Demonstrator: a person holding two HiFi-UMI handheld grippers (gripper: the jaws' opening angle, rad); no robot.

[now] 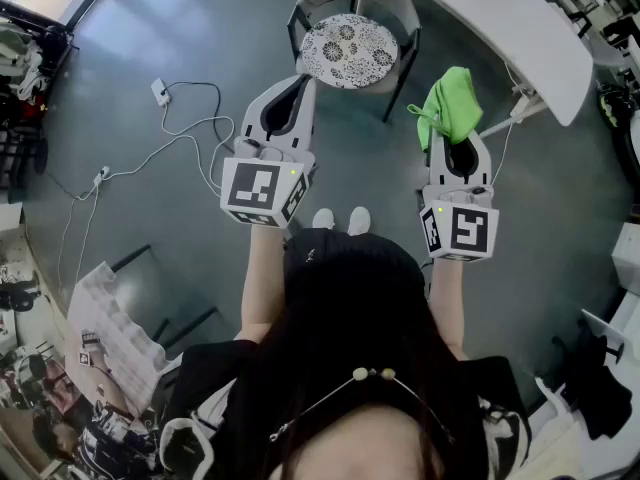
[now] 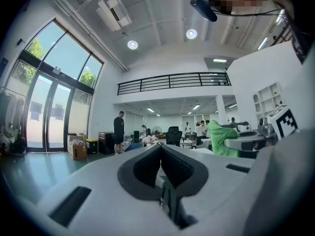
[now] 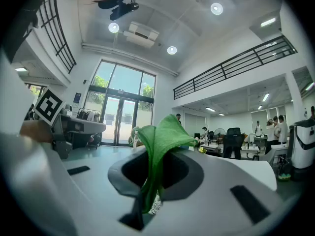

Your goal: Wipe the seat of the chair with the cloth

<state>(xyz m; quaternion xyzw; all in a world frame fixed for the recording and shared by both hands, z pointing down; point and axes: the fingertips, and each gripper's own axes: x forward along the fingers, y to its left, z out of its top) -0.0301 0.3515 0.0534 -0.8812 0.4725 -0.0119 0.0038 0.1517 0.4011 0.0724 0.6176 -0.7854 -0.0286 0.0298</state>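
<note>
The chair (image 1: 349, 51) has a round black-and-white patterned seat and dark legs; it stands on the floor ahead of me in the head view. My right gripper (image 1: 447, 121) is shut on a green cloth (image 1: 447, 104), held up to the right of the chair. In the right gripper view the cloth (image 3: 158, 144) sticks up from between the jaws. My left gripper (image 1: 300, 86) is raised just left of the chair, near the seat's edge, and its jaws meet with nothing between them (image 2: 161, 149).
A white table (image 1: 510, 30) runs along the right behind the chair. White cables and a plug (image 1: 160, 92) lie on the grey floor at left. A rack (image 1: 110, 323) stands at lower left. People and desks show far off in the gripper views.
</note>
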